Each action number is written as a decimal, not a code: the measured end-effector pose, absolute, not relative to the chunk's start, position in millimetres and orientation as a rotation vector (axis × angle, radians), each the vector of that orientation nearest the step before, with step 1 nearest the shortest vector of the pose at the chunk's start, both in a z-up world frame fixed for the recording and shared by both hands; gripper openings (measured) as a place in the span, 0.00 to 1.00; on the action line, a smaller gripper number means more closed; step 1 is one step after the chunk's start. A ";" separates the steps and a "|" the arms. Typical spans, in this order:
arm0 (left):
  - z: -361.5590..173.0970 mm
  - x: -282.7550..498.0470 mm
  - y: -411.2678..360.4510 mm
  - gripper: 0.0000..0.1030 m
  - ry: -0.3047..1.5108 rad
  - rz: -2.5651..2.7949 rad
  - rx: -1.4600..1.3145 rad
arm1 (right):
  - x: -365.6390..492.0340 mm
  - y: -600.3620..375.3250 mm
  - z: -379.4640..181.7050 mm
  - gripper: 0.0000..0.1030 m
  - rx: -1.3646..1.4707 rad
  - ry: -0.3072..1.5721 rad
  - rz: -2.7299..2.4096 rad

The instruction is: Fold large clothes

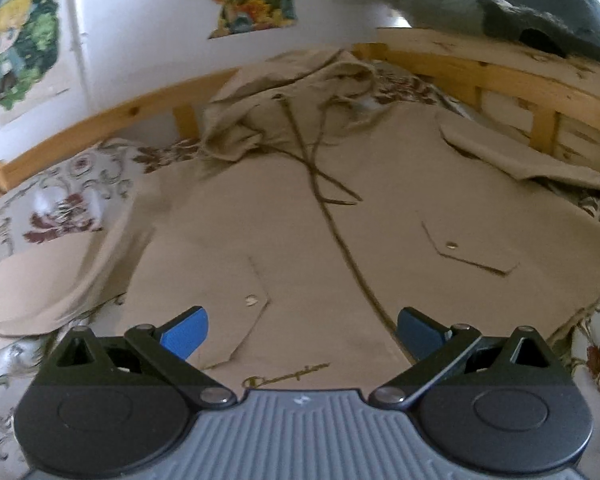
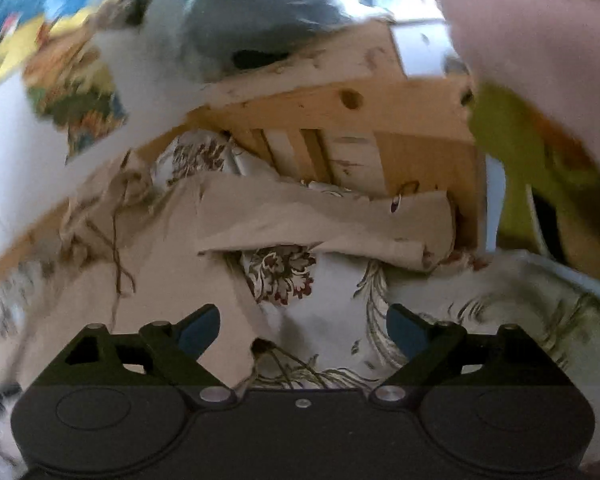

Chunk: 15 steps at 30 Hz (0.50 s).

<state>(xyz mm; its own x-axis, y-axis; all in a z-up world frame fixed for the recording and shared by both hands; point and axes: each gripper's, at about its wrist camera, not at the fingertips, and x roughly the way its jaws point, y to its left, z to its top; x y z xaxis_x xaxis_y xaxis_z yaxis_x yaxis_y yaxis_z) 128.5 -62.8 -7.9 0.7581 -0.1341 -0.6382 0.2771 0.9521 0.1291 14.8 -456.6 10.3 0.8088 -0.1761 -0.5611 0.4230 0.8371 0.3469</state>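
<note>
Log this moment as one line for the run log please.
stage: pre-grasp | beige jacket spread on floral bedspread | left tool open over hem | right tool open, empty

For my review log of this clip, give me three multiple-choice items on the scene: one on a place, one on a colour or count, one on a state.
1. Where does the jacket lie?
A. on a floral bedspread
B. on a wooden floor
C. on a hanger

2. How many flapped pockets show on its front in the left wrist view?
A. none
B. two
C. four

3. How do the jaws of the left gripper stand?
A. shut on a sleeve
B. shut on the drawstring
C. open, holding nothing

Answers:
1 A, the floral bedspread shows around the beige cloth.
2 B, one left pocket and one right pocket, each with a snap.
3 C, the blue pads sit wide apart above the cloth.
</note>
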 end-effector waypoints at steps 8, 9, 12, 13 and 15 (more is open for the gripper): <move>-9.5 131.0 -64.1 0.99 0.687 -0.232 0.269 | 56.1 -482.4 -0.7 0.91 0.877 0.422 -0.594; -7.7 133.3 -66.6 0.99 0.689 -0.225 0.285 | 60.1 -483.3 -4.9 0.91 0.930 0.390 -0.645; -2.0 133.7 -66.7 0.99 0.687 -0.204 0.289 | 70.8 -483.9 -14.6 0.90 1.039 0.289 -0.779; -0.2 133.4 -65.9 0.99 0.686 -0.200 0.282 | 71.4 -483.4 -17.6 0.90 1.064 0.235 -0.816; 1.9 131.7 -63.8 0.99 0.692 -0.196 0.273 | 70.3 -483.5 -22.7 0.88 1.088 0.142 -0.869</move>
